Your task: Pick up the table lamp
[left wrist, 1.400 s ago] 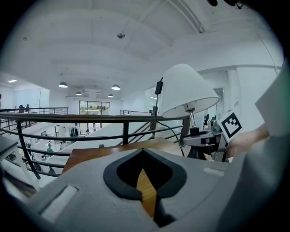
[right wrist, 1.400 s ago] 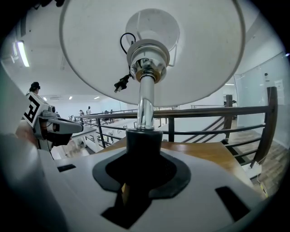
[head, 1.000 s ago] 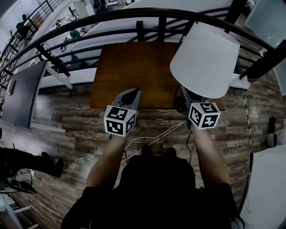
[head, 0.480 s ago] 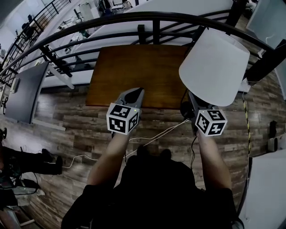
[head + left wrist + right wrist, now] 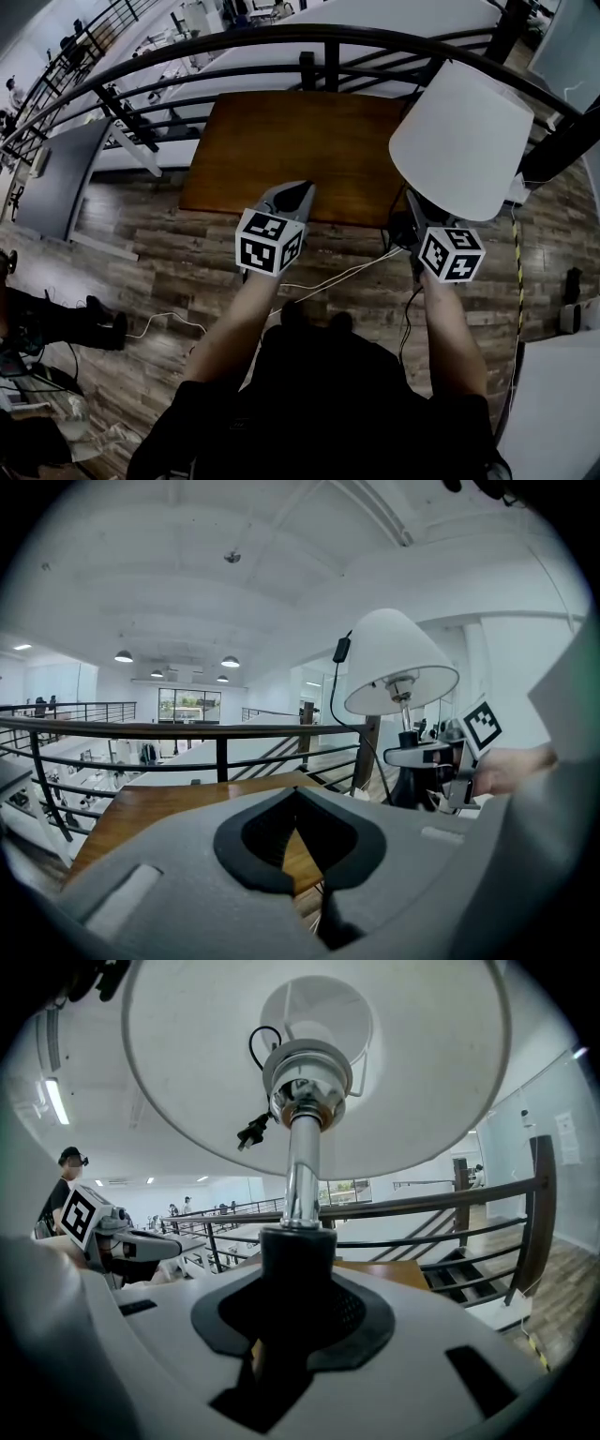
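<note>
At the right end of a brown wooden desk [image 5: 281, 141], the right gripper [image 5: 298, 1269] is clamped on the black lower stem of a table lamp with a white cone shade and a chrome pole [image 5: 464, 141]. It probably grips low because the wide shade offers no hold. The lamp stays upright and seems lifted clear. The left gripper [image 5: 292, 195] hovers over the desk's front edge, pressed together and empty. Compared with a second ago, the lamp and both grippers sit further right.

Wooden table [image 5: 281, 141], plank floor [image 5: 141, 272], curved black railing [image 5: 187, 52], round ceiling lights [image 5: 126, 656]
</note>
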The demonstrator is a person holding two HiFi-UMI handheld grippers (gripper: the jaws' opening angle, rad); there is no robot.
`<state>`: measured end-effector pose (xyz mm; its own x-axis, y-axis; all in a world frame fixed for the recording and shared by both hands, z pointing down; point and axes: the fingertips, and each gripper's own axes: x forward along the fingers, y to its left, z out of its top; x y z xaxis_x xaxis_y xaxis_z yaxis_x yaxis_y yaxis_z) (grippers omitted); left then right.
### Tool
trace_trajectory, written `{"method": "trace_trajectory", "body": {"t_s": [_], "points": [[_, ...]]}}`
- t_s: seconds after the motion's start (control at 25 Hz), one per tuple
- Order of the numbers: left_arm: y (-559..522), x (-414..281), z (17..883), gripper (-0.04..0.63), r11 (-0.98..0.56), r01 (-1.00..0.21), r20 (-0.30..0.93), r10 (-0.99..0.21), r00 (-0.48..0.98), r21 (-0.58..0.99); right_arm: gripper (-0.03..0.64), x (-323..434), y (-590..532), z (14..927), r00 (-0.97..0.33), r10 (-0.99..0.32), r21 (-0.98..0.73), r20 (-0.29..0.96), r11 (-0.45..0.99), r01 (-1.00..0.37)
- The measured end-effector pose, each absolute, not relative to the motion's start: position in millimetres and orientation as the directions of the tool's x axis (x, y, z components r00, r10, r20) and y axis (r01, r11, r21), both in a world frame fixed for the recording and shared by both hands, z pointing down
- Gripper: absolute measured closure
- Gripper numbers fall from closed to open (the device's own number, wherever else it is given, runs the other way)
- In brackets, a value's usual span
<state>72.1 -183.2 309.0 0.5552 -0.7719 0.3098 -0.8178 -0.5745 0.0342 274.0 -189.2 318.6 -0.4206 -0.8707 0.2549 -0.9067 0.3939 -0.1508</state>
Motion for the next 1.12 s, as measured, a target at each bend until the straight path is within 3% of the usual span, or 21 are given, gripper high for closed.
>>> {"method": "trace_trajectory", "body": {"t_s": [1.12], "points": [[-172,69,321,0.589,-0.524,-0.847,0.318,-0.79,0.524,0.093,0.495,279,-183,325,-0.475,-0.85,-0.177,0.229,0.444,-0.879]]}}
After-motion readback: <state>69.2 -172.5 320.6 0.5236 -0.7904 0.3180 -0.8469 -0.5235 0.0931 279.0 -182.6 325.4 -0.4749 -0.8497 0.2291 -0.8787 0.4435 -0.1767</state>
